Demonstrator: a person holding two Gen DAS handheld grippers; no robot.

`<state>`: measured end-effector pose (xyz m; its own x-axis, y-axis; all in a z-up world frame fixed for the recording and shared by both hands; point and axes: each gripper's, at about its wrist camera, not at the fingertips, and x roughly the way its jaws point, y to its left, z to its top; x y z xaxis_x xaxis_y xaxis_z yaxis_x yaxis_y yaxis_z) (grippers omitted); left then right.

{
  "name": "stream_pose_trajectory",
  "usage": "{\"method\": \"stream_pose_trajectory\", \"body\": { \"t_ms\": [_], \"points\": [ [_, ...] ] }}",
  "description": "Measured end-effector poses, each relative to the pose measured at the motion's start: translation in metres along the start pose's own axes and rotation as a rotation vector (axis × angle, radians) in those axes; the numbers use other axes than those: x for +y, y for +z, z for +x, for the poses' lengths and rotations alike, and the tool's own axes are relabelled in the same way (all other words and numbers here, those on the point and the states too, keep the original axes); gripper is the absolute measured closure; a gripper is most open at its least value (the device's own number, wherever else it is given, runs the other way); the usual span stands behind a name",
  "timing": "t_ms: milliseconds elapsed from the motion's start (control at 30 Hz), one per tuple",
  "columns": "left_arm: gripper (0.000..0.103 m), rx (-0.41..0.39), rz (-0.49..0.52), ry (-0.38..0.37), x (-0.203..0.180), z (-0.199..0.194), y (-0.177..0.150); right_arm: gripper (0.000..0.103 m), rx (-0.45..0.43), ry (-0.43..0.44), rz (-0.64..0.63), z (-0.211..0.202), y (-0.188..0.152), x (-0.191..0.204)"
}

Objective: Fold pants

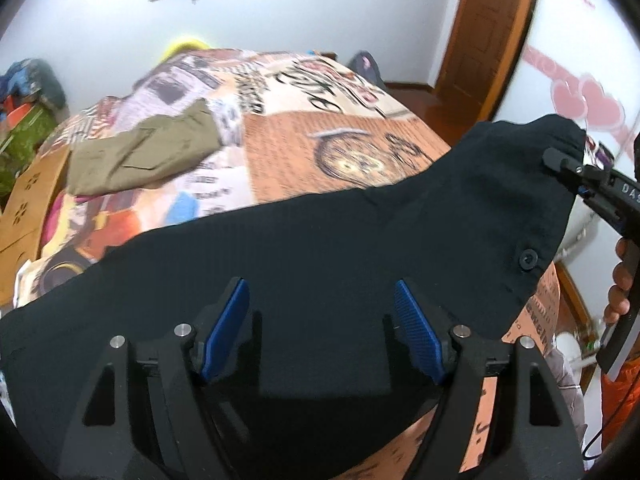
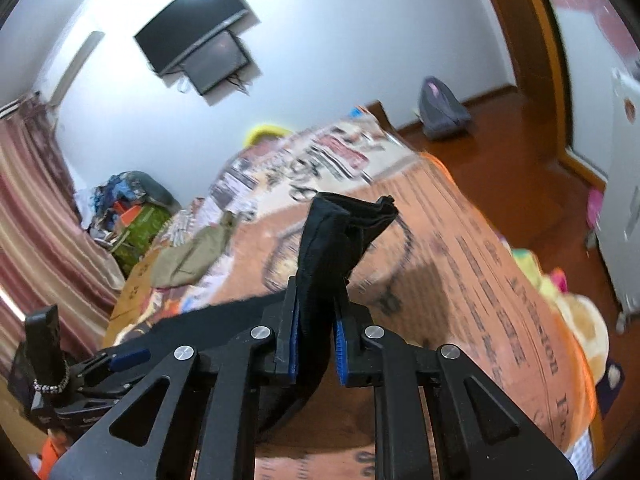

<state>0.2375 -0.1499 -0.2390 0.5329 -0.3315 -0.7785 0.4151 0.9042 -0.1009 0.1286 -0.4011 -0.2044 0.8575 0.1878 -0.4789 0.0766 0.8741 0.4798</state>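
Note:
The black pants are held up over the bed, stretched across the left wrist view. My left gripper is open, its blue pads apart just above the cloth, holding nothing. My right gripper is shut on a bunched edge of the black pants, which stick up between its pads. The right gripper also shows in the left wrist view, pinching the waist corner near a black button. The left gripper shows low left in the right wrist view.
The bed has a patterned orange cover. Olive pants lie on its far left side. A clutter pile stands by the curtain. A grey backpack sits on the wood floor by the door. Soft toys lie at the right.

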Motion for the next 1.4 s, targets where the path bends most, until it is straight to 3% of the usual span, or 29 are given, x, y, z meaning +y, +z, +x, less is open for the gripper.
{"method": "stream_pose_trajectory", "body": {
  "t_ms": [233, 433, 633, 767, 933, 1100, 1167, 1233, 1400],
  "points": [
    [0.027, -0.087, -0.069, 0.028, 0.043, -0.042, -0.011, 0.091, -0.041, 0.060, -0.114, -0.001, 0.010, 0.061],
    [0.027, -0.133, -0.126, 0.070, 0.078, -0.068, -0.031, 0.091, -0.003, 0.135, -0.225, 0.014, 0.000, 0.116],
    [0.027, -0.140, -0.204, 0.104, 0.112, -0.084, -0.055, 0.091, 0.115, 0.200, -0.365, 0.049, -0.034, 0.166],
    [0.027, -0.134, -0.258, 0.122, 0.132, -0.090, -0.069, 0.091, 0.265, 0.238, -0.451, 0.082, -0.083, 0.190],
    [0.027, -0.124, -0.302, 0.142, 0.146, -0.094, -0.081, 0.090, 0.417, 0.225, -0.548, 0.110, -0.133, 0.198],
    [0.027, -0.108, -0.316, 0.145, 0.148, -0.090, -0.084, 0.084, 0.471, 0.245, -0.533, 0.116, -0.133, 0.192],
    [0.027, -0.102, -0.314, 0.141, 0.146, -0.087, -0.082, 0.071, 0.495, 0.274, -0.504, 0.112, -0.131, 0.193],
    [0.027, -0.102, -0.304, 0.136, 0.141, -0.086, -0.078, 0.062, 0.493, 0.282, -0.494, 0.106, -0.127, 0.193],
    [0.027, -0.109, -0.261, 0.106, 0.124, -0.081, -0.062, 0.060, 0.428, 0.261, -0.527, 0.080, -0.114, 0.190]
  ]
}}
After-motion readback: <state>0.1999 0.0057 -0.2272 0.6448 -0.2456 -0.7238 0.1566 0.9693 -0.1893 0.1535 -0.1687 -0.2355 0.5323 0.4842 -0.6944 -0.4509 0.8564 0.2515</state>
